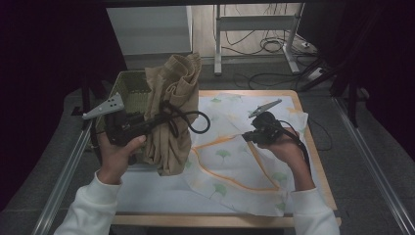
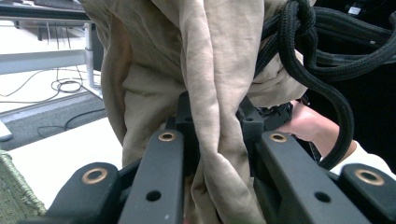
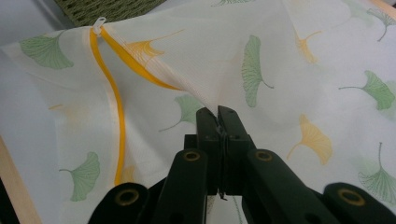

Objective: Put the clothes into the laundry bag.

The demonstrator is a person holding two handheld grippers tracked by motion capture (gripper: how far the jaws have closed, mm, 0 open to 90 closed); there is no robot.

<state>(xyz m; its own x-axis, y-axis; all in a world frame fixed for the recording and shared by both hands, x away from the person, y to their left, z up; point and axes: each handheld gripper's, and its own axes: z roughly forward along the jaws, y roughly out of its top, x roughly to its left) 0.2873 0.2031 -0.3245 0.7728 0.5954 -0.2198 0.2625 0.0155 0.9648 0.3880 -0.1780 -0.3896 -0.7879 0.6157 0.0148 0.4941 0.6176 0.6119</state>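
High view: a tan garment (image 1: 173, 112) is held up off the surface (image 1: 215, 219) by the left claw (image 1: 155, 120), hanging just in front of a green woven basket (image 1: 128, 87); a black cable loops across the cloth. To its right a white mesh laundry bag (image 1: 230, 166), printed with ginkgo leaves and edged by an orange zipper, lies on the surface, with the right claw (image 1: 246, 136) at its upper layer. Left gripper view: the left claw is closed on a bunched fold of the garment, cloth passing between the jaws and draping below. Right gripper view: the right claw (image 3: 218, 114) is closed on a pinch of the bag's mesh, which is lifted into a tented peak; the zipper pull (image 3: 99, 24) is seen well apart, near the basket. Judged step: bag being opened for loading. The next move likely calls for the mouth to be held wide while the garment is carried across and lowered in.
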